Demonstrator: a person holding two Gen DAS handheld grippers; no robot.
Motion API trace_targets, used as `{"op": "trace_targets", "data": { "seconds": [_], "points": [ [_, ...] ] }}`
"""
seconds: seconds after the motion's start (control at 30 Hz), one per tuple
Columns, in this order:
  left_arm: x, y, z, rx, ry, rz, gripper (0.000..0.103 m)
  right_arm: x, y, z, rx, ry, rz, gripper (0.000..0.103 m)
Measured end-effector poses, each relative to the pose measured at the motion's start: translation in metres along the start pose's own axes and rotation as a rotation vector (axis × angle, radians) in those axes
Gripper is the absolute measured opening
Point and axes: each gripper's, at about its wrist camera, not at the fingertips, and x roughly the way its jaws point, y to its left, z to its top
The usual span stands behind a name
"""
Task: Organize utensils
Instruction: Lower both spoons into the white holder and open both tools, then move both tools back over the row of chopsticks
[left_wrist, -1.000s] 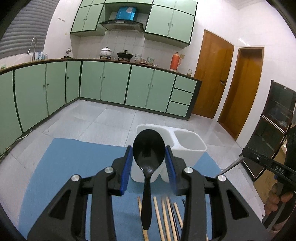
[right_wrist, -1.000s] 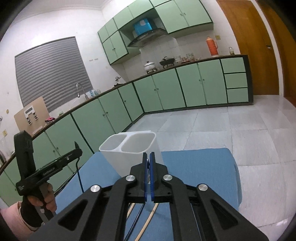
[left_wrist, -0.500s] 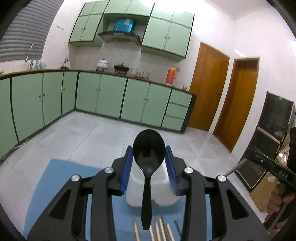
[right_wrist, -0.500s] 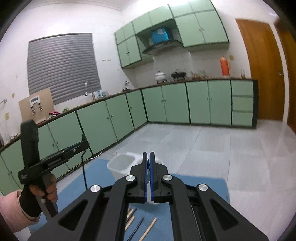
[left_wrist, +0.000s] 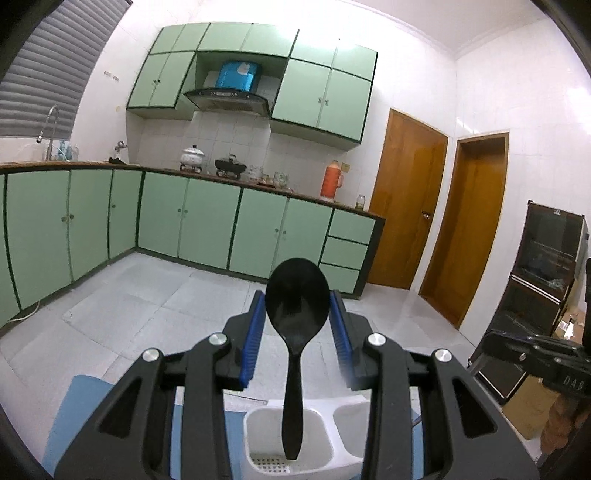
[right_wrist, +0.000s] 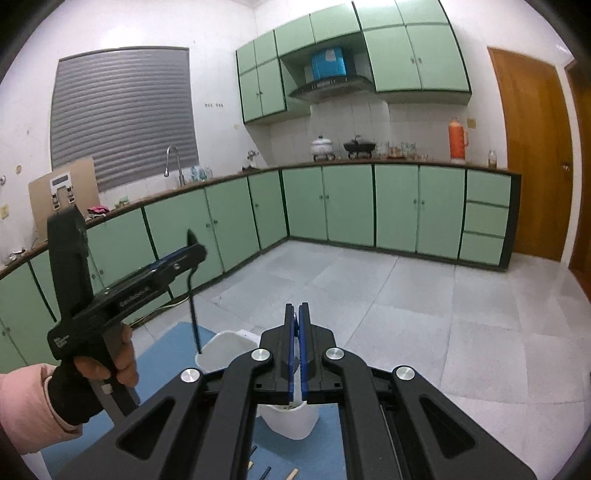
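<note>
Black spoon clamped by bowl in left gripper jaws, handle hanging straight down over white holder left compartment; right gripper jaws closed, empty.

Black spoon; white holder; blue mat; green cabinets; blue-padded hand-held gripper.
</note>
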Motion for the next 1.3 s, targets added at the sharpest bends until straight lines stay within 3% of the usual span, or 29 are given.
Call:
{"op": "trace_targets", "data": {
  "seconds": [0.23, 0.33, 0.43, 0.63, 0.87, 1.03, 1.3],
  "points": [
    [0.022, 0.003, -0.031, 0.017, 0.089, 0.023, 0.035, 0.044, 0.004, -0.013, -0.009, 0.095, 0.009, 0.002],
    [0.021, 0.007, -0.040, 0.013, 0.120, 0.031, 0.051, 0.057, 0.006, -0.022, 0.008, 0.139, 0.044, 0.003],
    [0.013, 0.010, -0.043, 0.031, 0.137, 0.036, 0.054, 0.059, 0.006, -0.033, 0.039, 0.151, 0.053, 0.018],
    [-0.022, 0.014, -0.052, 0.043, 0.156, 0.078, 0.058, 0.035, 0.002, -0.053, 0.110, 0.115, 0.028, 0.031],
    [-0.064, 0.008, -0.068, 0.062, 0.165, 0.097, 0.060, 0.005, 0.007, -0.074, 0.154, 0.088, -0.022, 0.034],
    [-0.090, 0.001, -0.082, 0.076, 0.187, 0.089, 0.069, -0.014, 0.016, -0.094, 0.159, 0.099, -0.062, 0.042],
    [-0.134, 0.008, -0.126, 0.076, 0.320, 0.098, 0.078, -0.047, 0.029, -0.159, 0.254, 0.172, -0.151, 0.067]
  ]
}}
